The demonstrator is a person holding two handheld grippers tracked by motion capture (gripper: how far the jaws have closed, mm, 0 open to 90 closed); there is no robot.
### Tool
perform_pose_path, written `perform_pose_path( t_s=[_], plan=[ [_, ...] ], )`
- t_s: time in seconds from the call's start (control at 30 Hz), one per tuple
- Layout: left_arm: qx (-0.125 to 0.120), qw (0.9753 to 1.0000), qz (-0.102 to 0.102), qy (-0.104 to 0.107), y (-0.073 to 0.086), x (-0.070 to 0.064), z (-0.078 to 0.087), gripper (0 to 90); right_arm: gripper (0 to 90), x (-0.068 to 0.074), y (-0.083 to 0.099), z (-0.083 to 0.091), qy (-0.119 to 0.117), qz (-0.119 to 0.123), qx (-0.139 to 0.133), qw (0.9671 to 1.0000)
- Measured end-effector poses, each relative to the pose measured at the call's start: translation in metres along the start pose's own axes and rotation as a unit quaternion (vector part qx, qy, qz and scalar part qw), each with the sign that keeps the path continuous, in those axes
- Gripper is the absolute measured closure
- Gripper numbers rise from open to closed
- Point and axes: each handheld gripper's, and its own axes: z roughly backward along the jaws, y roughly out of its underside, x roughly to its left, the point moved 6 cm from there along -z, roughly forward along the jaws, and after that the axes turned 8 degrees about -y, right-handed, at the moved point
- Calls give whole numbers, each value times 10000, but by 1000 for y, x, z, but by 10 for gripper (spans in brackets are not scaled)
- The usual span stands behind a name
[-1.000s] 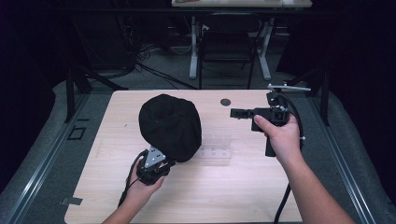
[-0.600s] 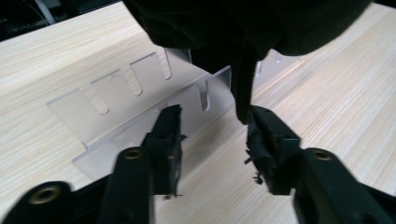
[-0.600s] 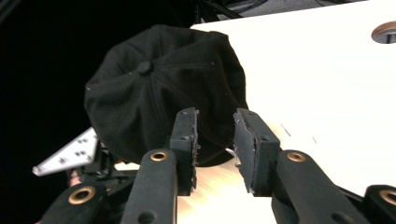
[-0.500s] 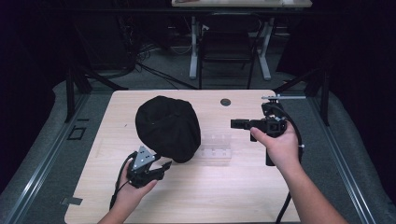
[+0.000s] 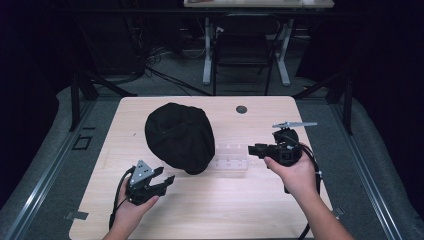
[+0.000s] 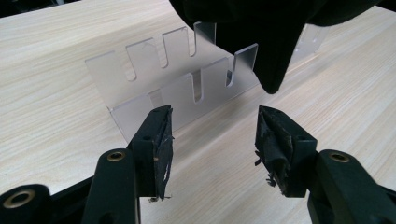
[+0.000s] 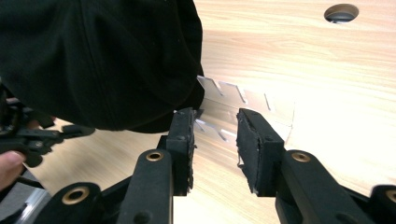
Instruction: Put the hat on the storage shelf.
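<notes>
Left gripper (image 5: 167, 179) lower, cap (image 5: 179, 137) hiding rack (image 5: 231, 160)

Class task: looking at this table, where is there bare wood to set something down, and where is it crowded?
Free: the table between the round hole and its right edge, and the near strip between the left gripper and right gripper. Crowded: the middle, where the black cap overlaps the clear slotted rack.

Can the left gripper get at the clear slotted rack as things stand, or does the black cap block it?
Probably yes. The left gripper is open and faces the clear slotted rack, with bare table between them. The black cap overhangs only the rack's far end, leaving the near slots exposed.
</notes>
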Motion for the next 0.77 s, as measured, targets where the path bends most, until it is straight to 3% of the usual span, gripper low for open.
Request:
perform_pose_path(
  t_s=[0.33,0.6,0.77],
  plan=[
    [60,10000,-49,2,10,1,-3,477,637,-5,37,-15,351,505,9,9981],
    [48,10000,-55,16,11,0,-4,476,607,-13,57,-19,497,585,-245,9967],
    [-55,9995,-301,13,4,-10,-5,481,580,-24,72,-20,636,593,-506,9949]
  ],
)
